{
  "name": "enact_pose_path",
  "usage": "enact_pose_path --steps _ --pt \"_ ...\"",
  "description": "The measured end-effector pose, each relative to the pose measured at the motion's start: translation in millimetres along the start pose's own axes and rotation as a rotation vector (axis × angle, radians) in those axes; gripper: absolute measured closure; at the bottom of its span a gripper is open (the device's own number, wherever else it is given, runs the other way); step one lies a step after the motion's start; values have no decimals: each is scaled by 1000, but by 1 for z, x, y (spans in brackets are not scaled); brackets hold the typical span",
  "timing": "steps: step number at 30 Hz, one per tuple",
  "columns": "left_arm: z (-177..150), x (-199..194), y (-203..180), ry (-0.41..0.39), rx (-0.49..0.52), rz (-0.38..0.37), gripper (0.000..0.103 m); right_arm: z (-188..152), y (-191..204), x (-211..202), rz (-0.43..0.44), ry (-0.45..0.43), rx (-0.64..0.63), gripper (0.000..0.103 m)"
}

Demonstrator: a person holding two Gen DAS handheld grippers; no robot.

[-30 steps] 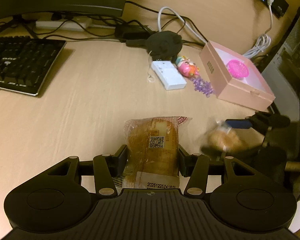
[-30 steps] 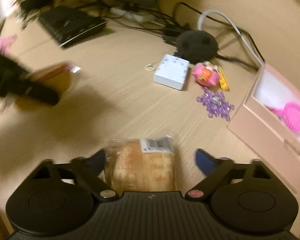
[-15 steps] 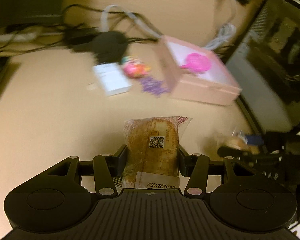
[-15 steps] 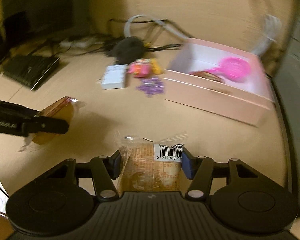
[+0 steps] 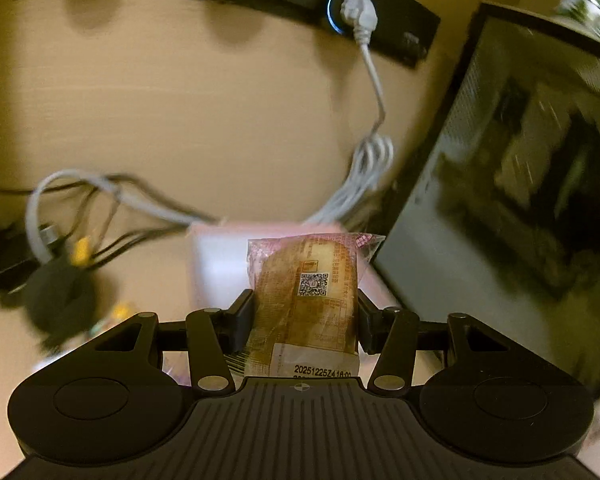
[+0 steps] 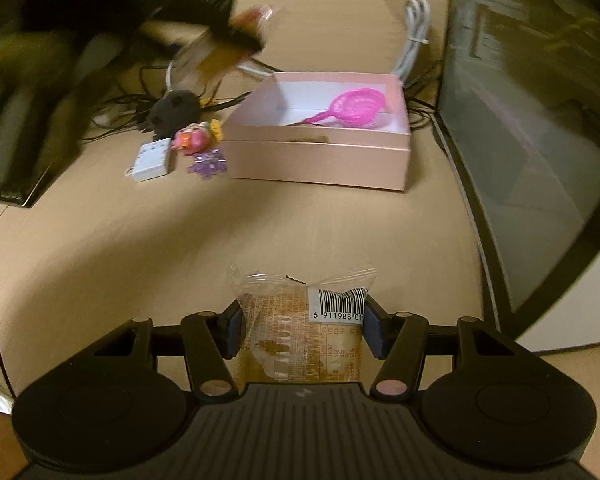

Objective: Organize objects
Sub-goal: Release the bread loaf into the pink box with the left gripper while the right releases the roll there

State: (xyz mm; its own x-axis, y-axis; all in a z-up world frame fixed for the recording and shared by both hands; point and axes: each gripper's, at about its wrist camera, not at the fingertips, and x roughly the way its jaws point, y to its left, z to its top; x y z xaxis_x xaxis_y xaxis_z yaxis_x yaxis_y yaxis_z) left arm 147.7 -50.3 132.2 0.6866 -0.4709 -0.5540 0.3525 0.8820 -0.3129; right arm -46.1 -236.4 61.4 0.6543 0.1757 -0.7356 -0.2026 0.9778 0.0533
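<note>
Open wooden desk [image 6: 220, 240] across the near and middle ground, free for passage toward the pink box [image 6: 320, 156]. Right flank walled off by a tall dark computer case [image 6: 520, 120], close beside the box. Left of the box, crowded: white adapter [image 6: 150, 160], pink toy [image 6: 190, 140], purple beads [image 6: 208, 164], a black round device [image 6: 174, 110] amid tangled cables. Inside the box, a pink scoop [image 6: 352, 110] filling the far right part; near left floor bare. Far behind, a coiled white cable [image 5: 364, 168].

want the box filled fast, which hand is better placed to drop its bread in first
Left. Its gripper holds a bread packet at the pink box; the right gripper's packet is well short.
</note>
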Motion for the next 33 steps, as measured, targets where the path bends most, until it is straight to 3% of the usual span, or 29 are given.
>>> enact_pose_path --steps 3,5,9,13,16,21,26,33 --pt "16 36 -4 7 -91 -90 48 -1 -8 1 -13 -9 5 46" --pt "16 62 -9 28 -126 -112 47 0 -13 0 -25 -20 6 46" --pt "-5 112 -27 170 23 49 48 1 -23 0 -29 -33 28 46" --pt "-14 119 -18 196 -38 69 48 2 -28 1 -28 -30 29 46" --pt "-12 100 -14 143 -28 58 48 4 -31 6 -16 -15 28 46" --pt "-24 36 6 56 -84 -11 48 20 -26 13 11 -25 12 46" --pt "-62 -34 42 22 -129 65 48 67 -16 15 64 -78 -17 46" --pt "-129 -110 95 71 -259 211 48 169 -2 52 40 -136 -5 46"
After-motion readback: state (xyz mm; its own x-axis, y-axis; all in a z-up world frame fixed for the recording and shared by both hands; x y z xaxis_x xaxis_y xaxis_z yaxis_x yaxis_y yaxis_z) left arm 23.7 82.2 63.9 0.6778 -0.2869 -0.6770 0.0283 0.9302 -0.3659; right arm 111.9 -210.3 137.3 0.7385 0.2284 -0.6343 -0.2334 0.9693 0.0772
